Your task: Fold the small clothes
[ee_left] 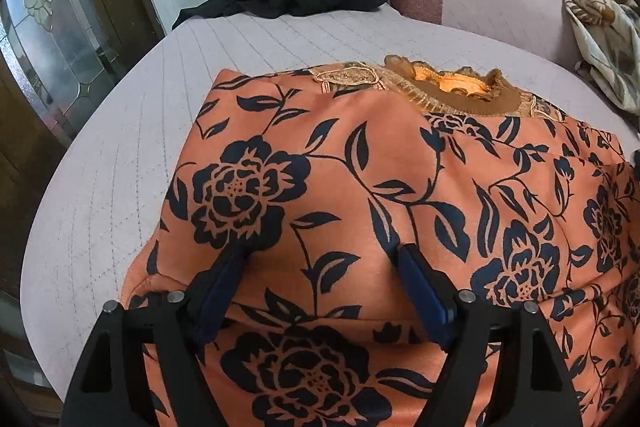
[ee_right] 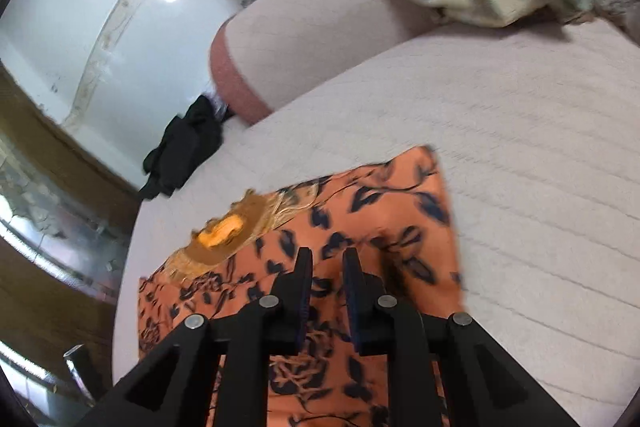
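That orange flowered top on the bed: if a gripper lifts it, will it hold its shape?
Probably not. The top already lies in soft humps and folds, so it would likely droop. It looks thin, so probably light. Pushed, it should bunch on the quilted bed cover.

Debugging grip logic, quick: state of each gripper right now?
Left gripper: open wide above the orange floral garment, holding nothing.
Right gripper: slightly open, nothing between the fingers.
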